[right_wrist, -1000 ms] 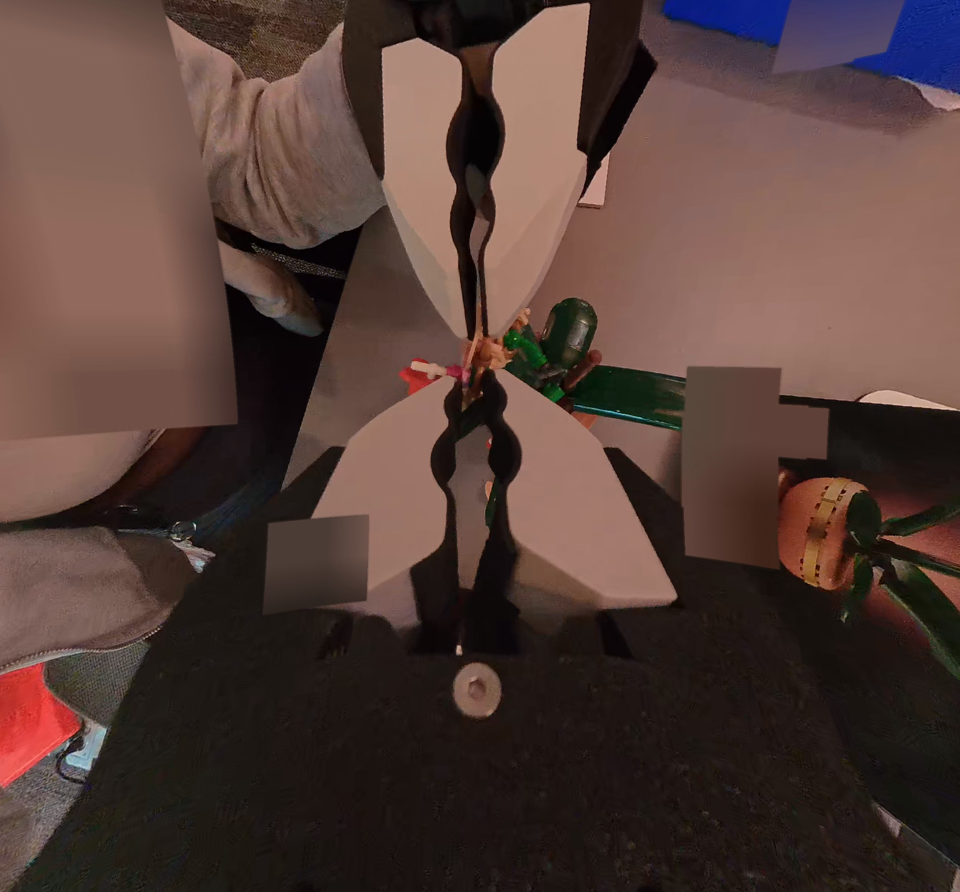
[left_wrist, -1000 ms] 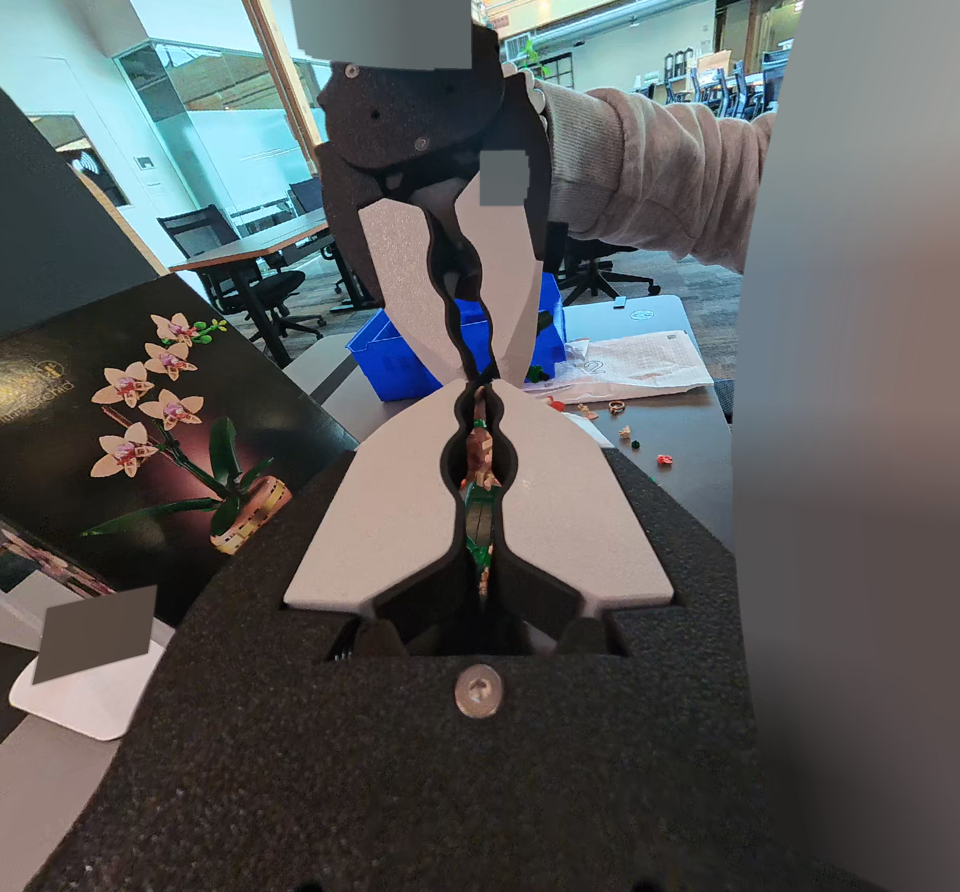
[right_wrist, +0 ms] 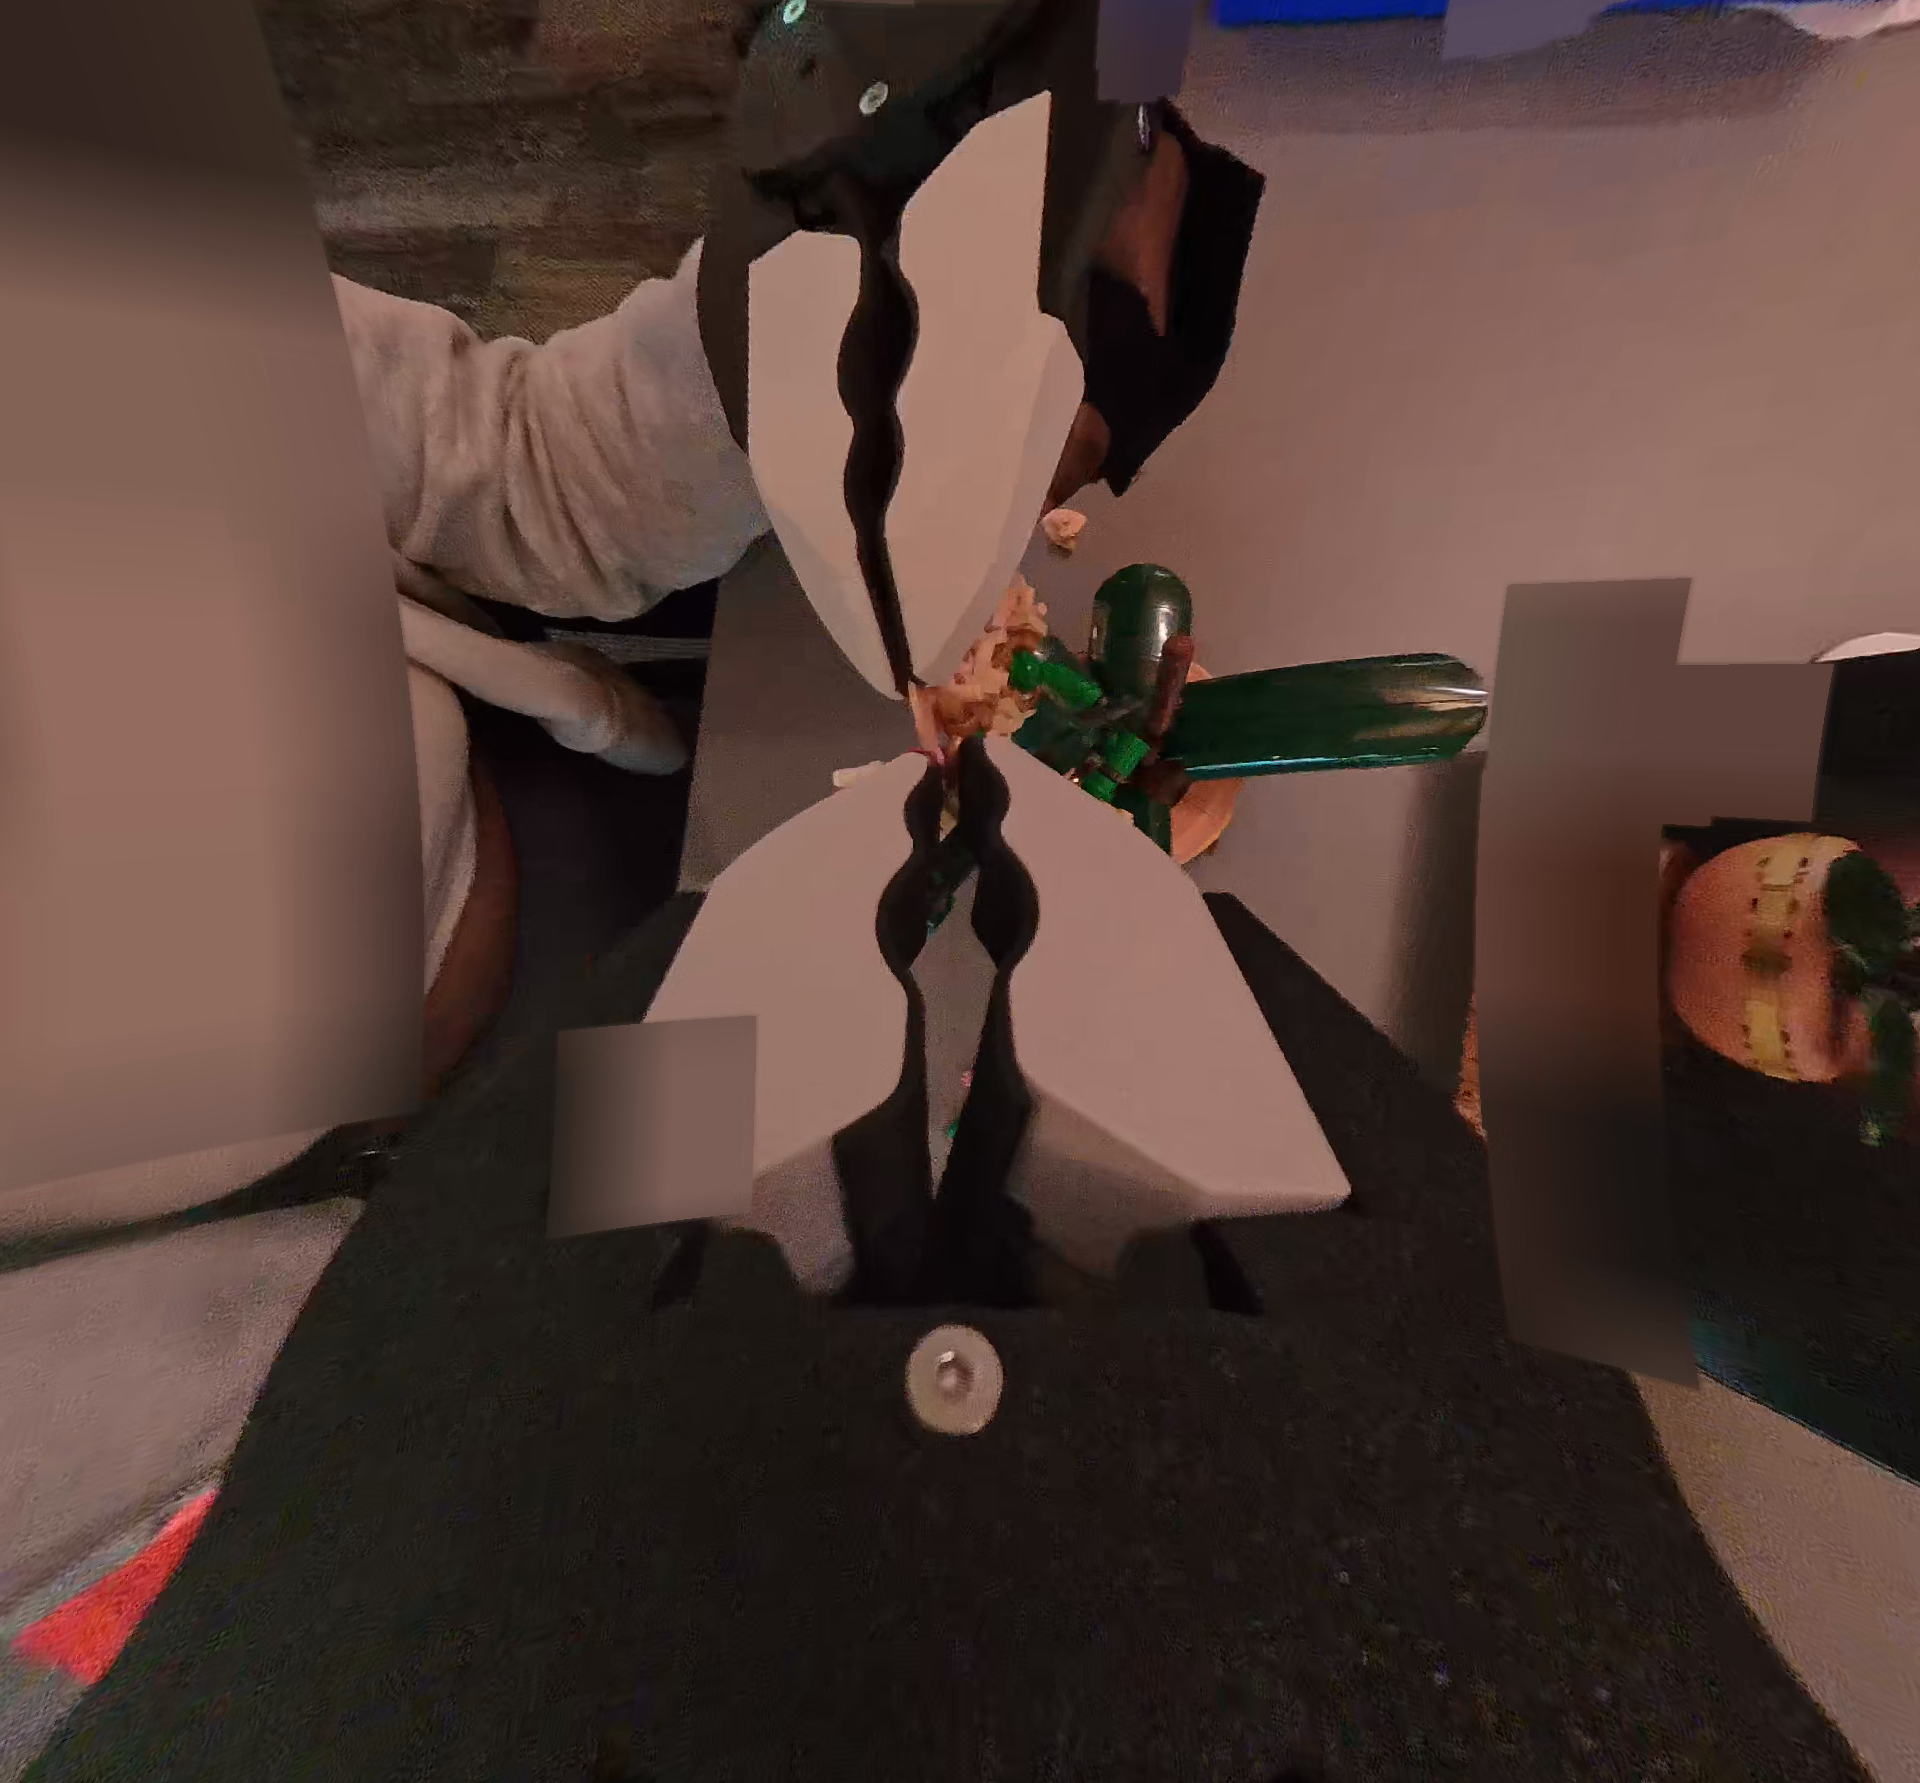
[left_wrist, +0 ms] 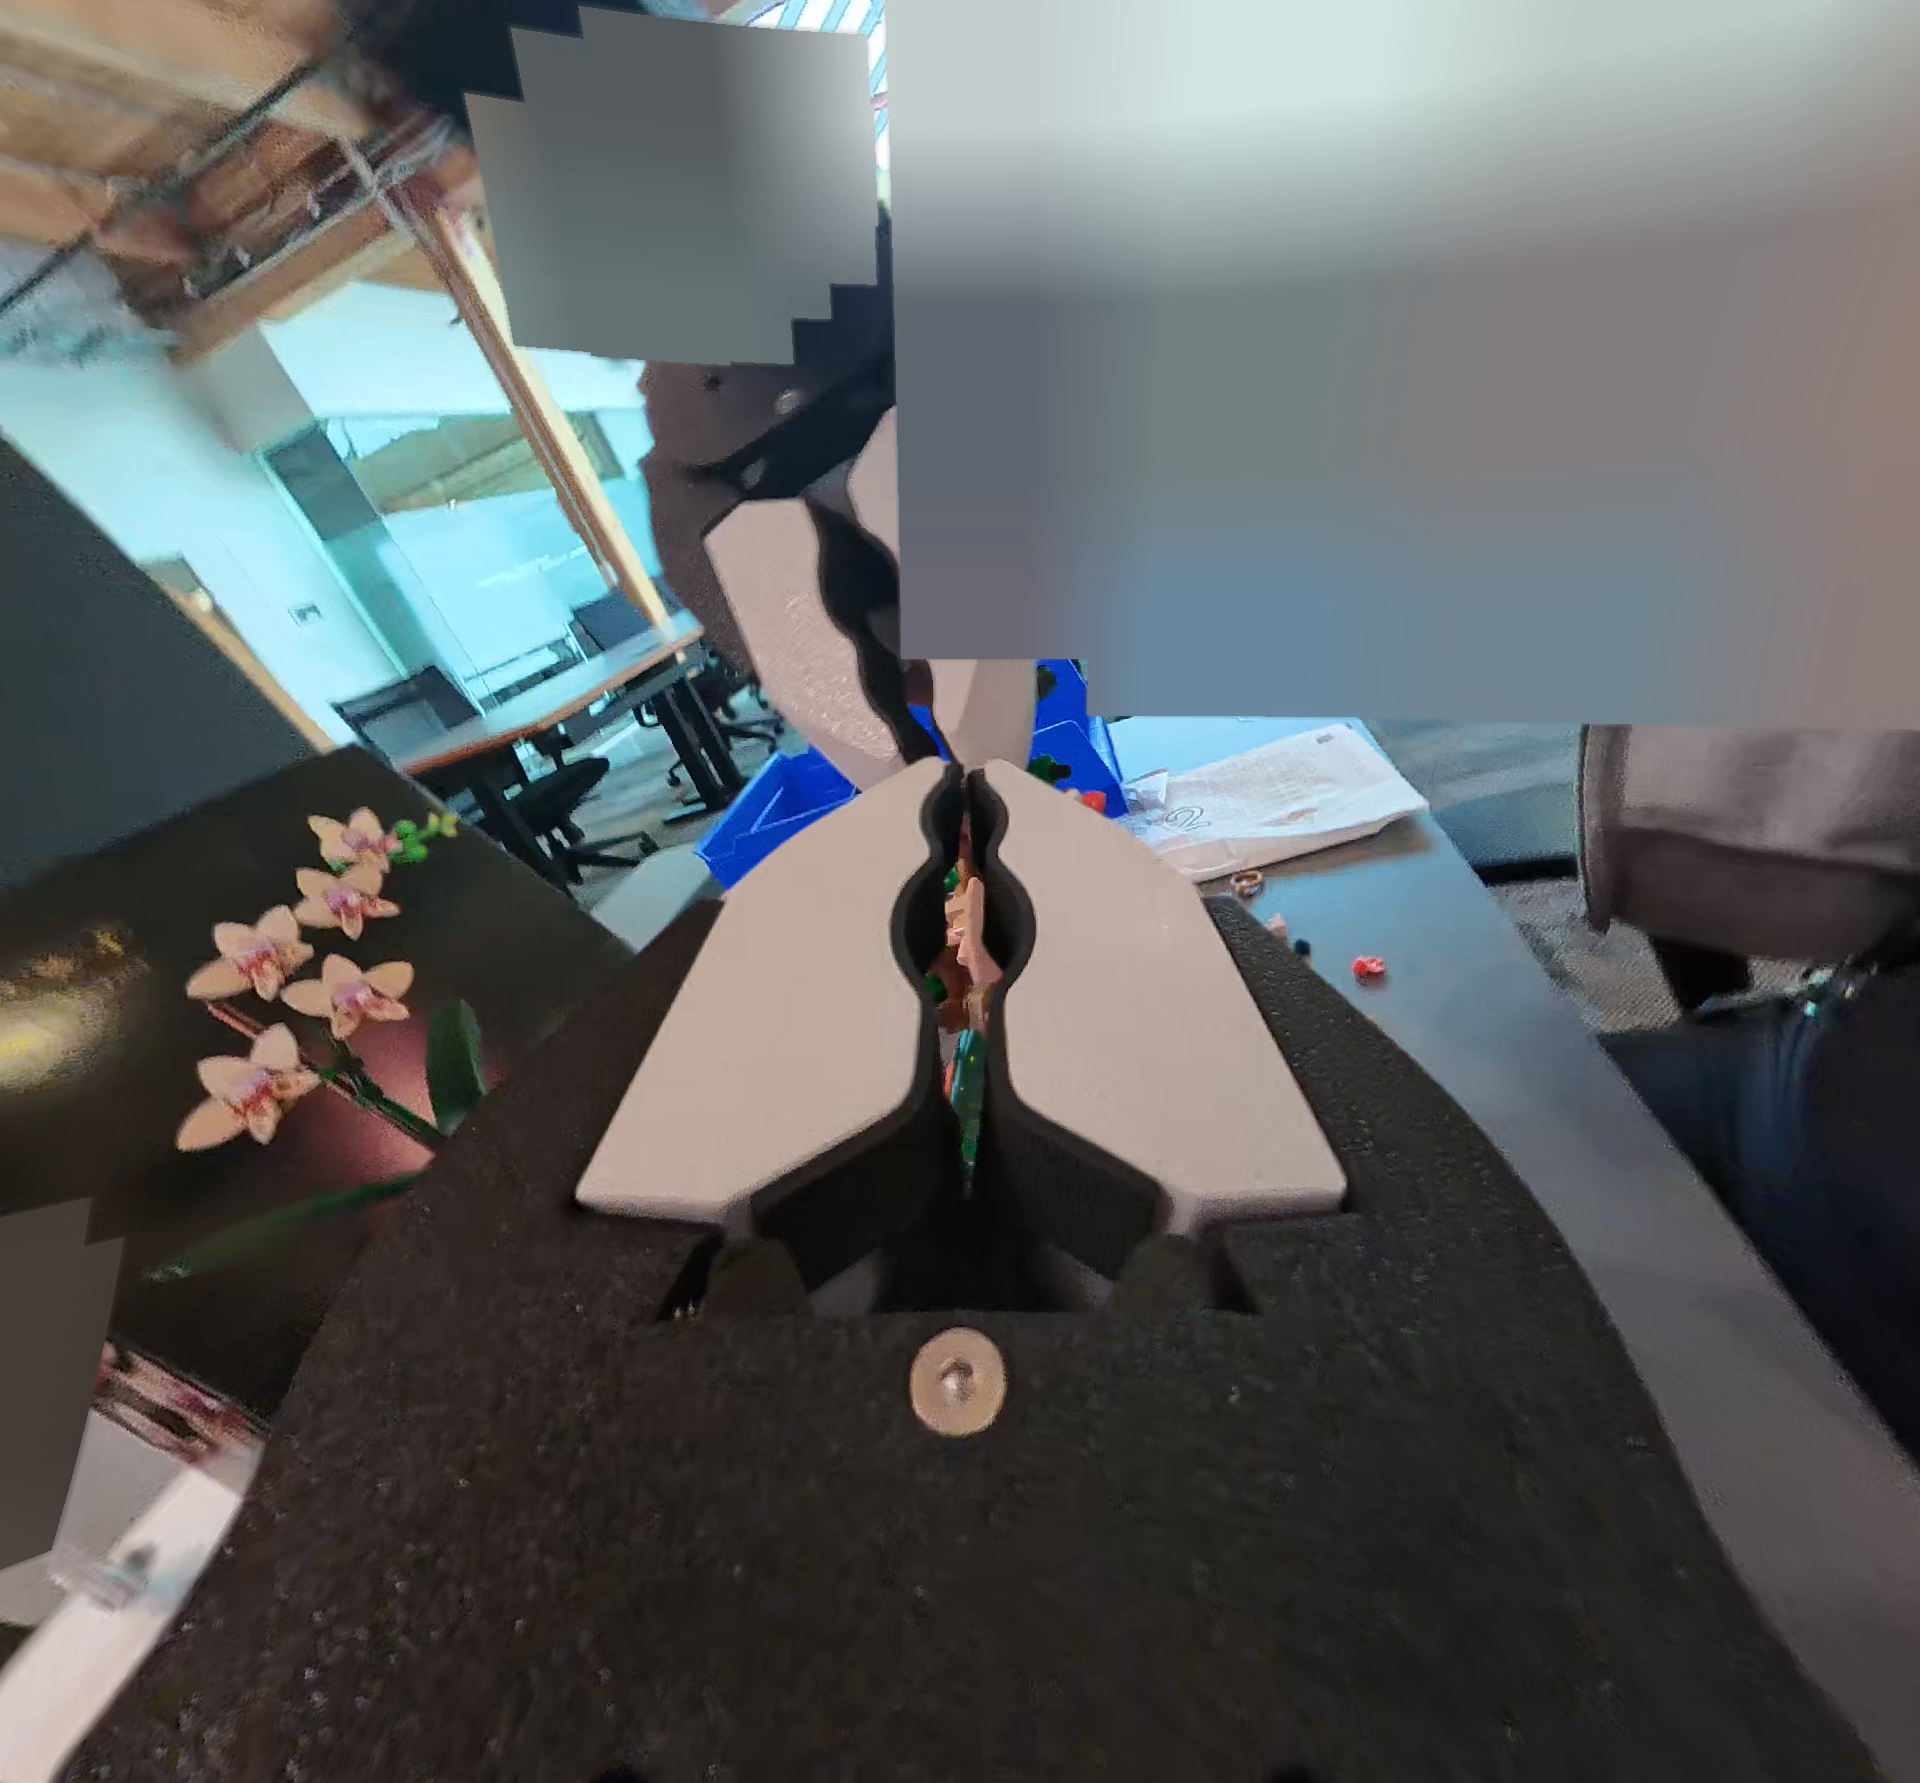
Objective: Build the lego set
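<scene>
The left gripper is closed on the tan and green lego stem, which is seen wedged between its grey fingers. The right gripper is met tip to tip; its jaws are nearly closed, and a thin green and pink piece is seen between them, though whether it is truly pinched cannot be told. Just beyond the tips, the lego orchid plant with dark green leaves is seen standing on the grey table. Much of the plant is hidden by both grippers' fingers. A blue bin and a paper bag are placed farther back, with small loose pieces scattered near. The orchid box is propped at the left. A grey sleeve is seen behind the left gripper.
</scene>
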`<state>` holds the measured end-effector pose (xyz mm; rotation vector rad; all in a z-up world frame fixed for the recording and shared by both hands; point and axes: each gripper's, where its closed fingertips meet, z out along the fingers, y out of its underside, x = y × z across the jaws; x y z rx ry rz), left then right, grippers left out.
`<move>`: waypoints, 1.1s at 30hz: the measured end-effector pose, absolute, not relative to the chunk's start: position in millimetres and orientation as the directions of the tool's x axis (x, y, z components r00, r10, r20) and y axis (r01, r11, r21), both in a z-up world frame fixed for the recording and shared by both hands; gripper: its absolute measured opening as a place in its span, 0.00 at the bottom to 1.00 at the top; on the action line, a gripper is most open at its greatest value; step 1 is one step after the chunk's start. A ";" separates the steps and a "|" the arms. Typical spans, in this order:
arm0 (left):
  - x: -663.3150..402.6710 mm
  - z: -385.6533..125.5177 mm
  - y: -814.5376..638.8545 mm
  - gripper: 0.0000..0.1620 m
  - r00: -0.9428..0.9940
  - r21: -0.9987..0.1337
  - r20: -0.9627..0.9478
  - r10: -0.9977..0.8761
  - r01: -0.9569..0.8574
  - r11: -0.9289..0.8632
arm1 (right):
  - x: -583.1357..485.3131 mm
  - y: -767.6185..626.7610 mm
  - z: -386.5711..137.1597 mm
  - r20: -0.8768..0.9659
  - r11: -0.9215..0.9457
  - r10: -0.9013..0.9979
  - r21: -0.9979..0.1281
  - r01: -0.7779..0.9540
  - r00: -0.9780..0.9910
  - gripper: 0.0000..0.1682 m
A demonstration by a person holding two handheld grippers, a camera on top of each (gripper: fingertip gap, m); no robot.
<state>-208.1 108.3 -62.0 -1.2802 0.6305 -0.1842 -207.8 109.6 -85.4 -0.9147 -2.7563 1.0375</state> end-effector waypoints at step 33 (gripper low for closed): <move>-218.5 -59.2 121.8 0.00 0.897 -0.996 0.005 -0.441 0.042 0.075 | -184.4 102.9 -83.7 0.671 0.704 0.710 -0.677 -0.213 0.214 0.12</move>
